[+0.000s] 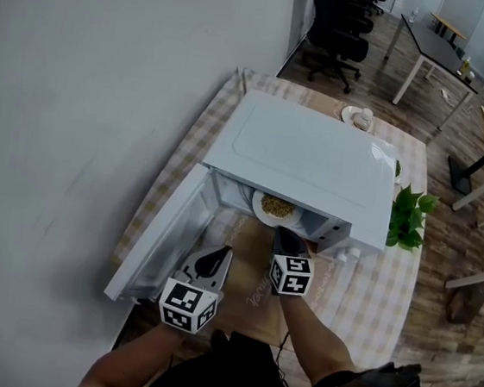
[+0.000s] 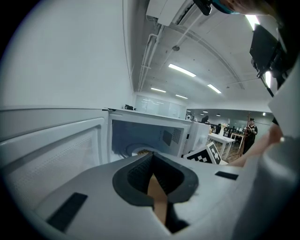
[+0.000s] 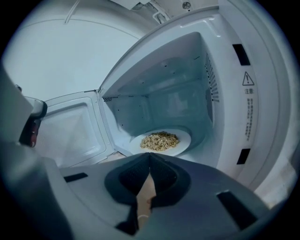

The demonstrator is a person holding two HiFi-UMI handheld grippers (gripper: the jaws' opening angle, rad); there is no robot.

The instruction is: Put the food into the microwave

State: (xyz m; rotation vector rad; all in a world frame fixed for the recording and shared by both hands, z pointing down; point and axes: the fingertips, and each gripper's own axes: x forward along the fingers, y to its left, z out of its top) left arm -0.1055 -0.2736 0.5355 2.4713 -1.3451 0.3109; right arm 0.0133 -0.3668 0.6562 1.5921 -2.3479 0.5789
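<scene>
A white plate of brownish food (image 1: pixel 275 208) sits inside the open white microwave (image 1: pixel 315 158), just past its front edge. In the right gripper view the plate (image 3: pixel 161 141) rests on the cavity floor a short way beyond my right gripper (image 3: pixel 150 156), whose jaws are shut with nothing between them. In the head view the right gripper (image 1: pixel 286 231) points at the plate from just outside the opening. My left gripper (image 1: pixel 223 252) hangs lower left by the open door (image 1: pixel 163 240), also shut and empty. From the left gripper (image 2: pixel 152 155) I see the cavity, with the plate (image 2: pixel 143 152) mostly hidden.
The microwave stands on a table with a checked cloth (image 1: pixel 368 307) against a white wall. A green potted plant (image 1: pixel 409 216) stands right of the microwave, and a small dish (image 1: pixel 357 116) behind it. Office chairs and desks fill the room beyond.
</scene>
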